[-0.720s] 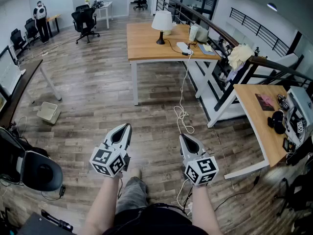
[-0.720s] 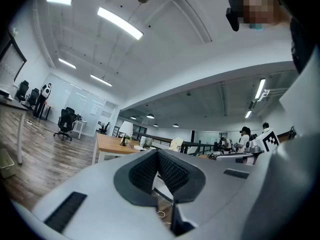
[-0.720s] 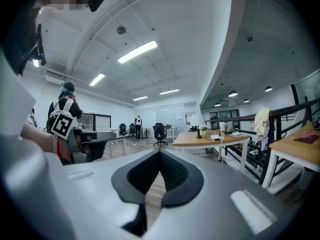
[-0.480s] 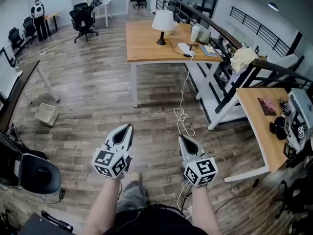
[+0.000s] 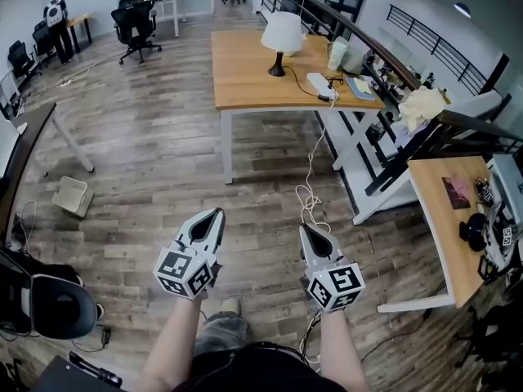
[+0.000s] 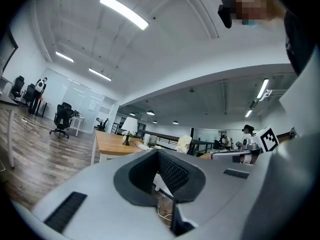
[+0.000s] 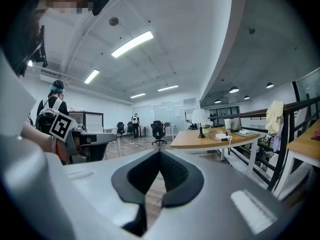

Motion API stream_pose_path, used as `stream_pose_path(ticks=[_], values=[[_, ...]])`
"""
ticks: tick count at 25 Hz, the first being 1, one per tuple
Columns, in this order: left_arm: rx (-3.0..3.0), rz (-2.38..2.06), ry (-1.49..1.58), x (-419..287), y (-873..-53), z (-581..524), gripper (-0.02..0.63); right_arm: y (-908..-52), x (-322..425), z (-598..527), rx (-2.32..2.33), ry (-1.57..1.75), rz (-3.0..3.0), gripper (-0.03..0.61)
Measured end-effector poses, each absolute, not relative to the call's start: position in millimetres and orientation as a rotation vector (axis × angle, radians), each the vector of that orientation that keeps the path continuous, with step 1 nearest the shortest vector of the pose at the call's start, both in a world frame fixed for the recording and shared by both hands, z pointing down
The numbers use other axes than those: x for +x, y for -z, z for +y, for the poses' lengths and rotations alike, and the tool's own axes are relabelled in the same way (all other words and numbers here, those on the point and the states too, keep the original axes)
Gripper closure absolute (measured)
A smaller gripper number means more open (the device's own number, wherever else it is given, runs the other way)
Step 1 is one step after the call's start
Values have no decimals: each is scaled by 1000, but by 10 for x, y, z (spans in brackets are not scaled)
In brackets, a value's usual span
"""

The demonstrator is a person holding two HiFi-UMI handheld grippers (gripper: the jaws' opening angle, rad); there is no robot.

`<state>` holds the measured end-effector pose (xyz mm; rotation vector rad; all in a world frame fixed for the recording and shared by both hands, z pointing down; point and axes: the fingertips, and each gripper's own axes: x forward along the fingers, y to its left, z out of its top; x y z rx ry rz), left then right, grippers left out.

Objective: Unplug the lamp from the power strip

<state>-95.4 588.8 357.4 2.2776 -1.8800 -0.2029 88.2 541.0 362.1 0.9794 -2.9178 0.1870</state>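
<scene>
A white-shaded lamp point(image 5: 283, 33) stands on the wooden desk point(image 5: 249, 76) far ahead. Beside it lies a white power strip point(image 5: 320, 85), from which a white cord point(image 5: 314, 158) drops to a coil on the floor. Both grippers are held low and close to me, well short of the desk. My left gripper point(image 5: 215, 213) and right gripper point(image 5: 304, 229) are shut and hold nothing. The left gripper view shows its jaws point(image 6: 158, 152) met, with the lamp point(image 6: 129, 125) small in the distance. In the right gripper view the jaws point(image 7: 160, 152) also touch, and the lamp point(image 7: 199, 117) and desk point(image 7: 210, 139) lie ahead.
A second wooden desk point(image 5: 441, 219) with dark items stands at the right, behind a black railing point(image 5: 392, 64) with a cloth point(image 5: 422, 104) on it. A white bin point(image 5: 71, 196) and a black chair point(image 5: 49, 300) are at the left. Office chairs point(image 5: 135, 24) stand far back.
The view has shifted forward a little, so the desk and lamp sit slightly closer. Both grippers keep the same pose and stay shut.
</scene>
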Motion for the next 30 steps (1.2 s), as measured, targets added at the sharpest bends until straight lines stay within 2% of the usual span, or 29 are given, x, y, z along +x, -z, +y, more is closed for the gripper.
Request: stream_pose_path(ticks=[12,30], values=[[2361,-1797,161,-1550,-3583,5098,617,-3652,276,4702,1077,-215,-2920,571],[2379,-1744,148,-1652,-3670,3876,617,-3742,21,3477,1068,-225,-2899,571]])
